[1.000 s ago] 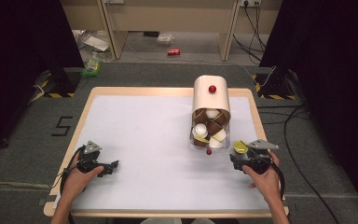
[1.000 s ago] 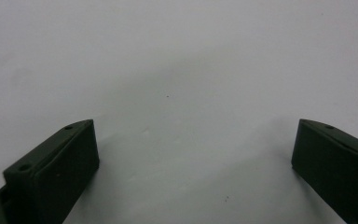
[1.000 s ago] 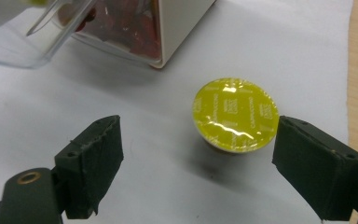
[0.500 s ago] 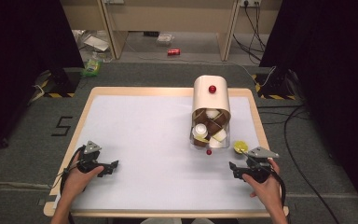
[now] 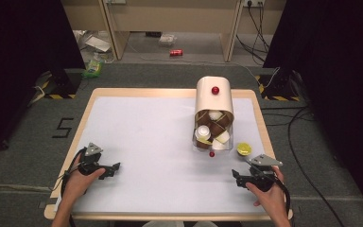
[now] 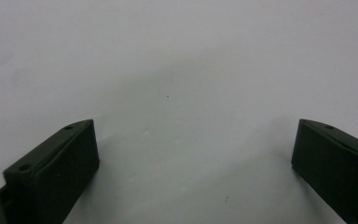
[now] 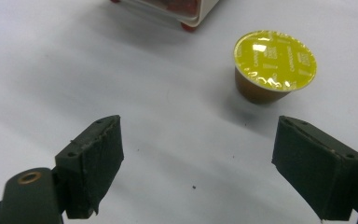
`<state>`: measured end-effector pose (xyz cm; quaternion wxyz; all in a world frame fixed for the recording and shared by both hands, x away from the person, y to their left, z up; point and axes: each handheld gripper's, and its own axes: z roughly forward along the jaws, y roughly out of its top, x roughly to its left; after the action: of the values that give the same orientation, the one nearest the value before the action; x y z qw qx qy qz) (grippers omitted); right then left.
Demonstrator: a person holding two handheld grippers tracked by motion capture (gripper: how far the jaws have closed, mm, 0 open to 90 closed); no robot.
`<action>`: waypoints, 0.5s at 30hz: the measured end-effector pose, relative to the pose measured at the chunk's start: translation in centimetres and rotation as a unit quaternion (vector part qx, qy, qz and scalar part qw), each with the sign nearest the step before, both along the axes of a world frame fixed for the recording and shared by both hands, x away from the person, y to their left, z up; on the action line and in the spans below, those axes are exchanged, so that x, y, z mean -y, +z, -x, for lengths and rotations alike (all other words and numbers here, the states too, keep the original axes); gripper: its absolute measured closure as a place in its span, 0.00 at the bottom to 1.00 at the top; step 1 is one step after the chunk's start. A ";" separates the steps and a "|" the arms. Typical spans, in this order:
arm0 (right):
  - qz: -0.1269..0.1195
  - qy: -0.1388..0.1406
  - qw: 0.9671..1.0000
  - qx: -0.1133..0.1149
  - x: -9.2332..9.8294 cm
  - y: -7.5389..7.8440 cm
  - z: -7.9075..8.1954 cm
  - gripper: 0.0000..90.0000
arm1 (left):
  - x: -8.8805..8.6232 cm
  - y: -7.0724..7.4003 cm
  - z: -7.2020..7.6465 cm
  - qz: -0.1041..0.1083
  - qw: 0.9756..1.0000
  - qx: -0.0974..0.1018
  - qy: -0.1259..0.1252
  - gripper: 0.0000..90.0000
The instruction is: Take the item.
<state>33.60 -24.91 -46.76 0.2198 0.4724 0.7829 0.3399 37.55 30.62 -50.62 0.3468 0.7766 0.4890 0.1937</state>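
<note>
— Two grippers, one in each hand. How do they stand?

— Both low on the white table (image 5: 160, 137), near the person's edge. The left gripper (image 5: 111, 169) is at the near left corner, held by the left hand (image 5: 78, 176). In the left gripper view its jaws are spread wide with bare table between them; it holds nothing.

— And the right gripper (image 5: 236, 177)?

— At the near right, in the right hand (image 5: 270, 196), with its grey plate on top. In the right gripper view its jaws are also wide apart and hold nothing.

— What lies near it?

— A coffee capsule (image 7: 272, 65) with a yellow foil lid and a brown body. It stands upright on the table, ahead of the right gripper and apart from it, toward the right jaw's side. In the high view it sits just right of the dispenser's front, close to the table's right edge.

— The dispenser?

— A cream capsule dispenser (image 5: 214, 97) with a rounded top and a red knob (image 5: 215, 90), right of the table's middle. Its open front tray (image 5: 212, 142) holds several capsules, brown and white ones, heaped together; I cannot count them. A small red foot (image 5: 211, 153) shows at the tray's front edge.

— Anything past the table?

— A red can (image 5: 176, 52) lies on the floor beyond it.
</note>
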 end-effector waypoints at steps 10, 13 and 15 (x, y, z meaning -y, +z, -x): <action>0.001 0.005 1.000 -0.008 0.1 -0.6 0.9 0.19 | 0.0 0.0 0.0 0.000 1.000 0.000 0.000 0.00; 0.004 0.004 1.000 -0.010 0.2 -0.8 1.2 0.19 | 0.0 0.0 0.0 0.000 1.000 0.000 0.000 0.00; 0.004 0.006 1.000 -0.013 0.2 -0.9 1.3 0.19 | 0.0 0.0 0.0 0.000 1.000 0.000 0.000 0.00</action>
<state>32.27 -25.12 -47.70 0.2094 0.4717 0.7896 0.3320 37.55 30.62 -50.62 0.3471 0.7766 0.4888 0.1935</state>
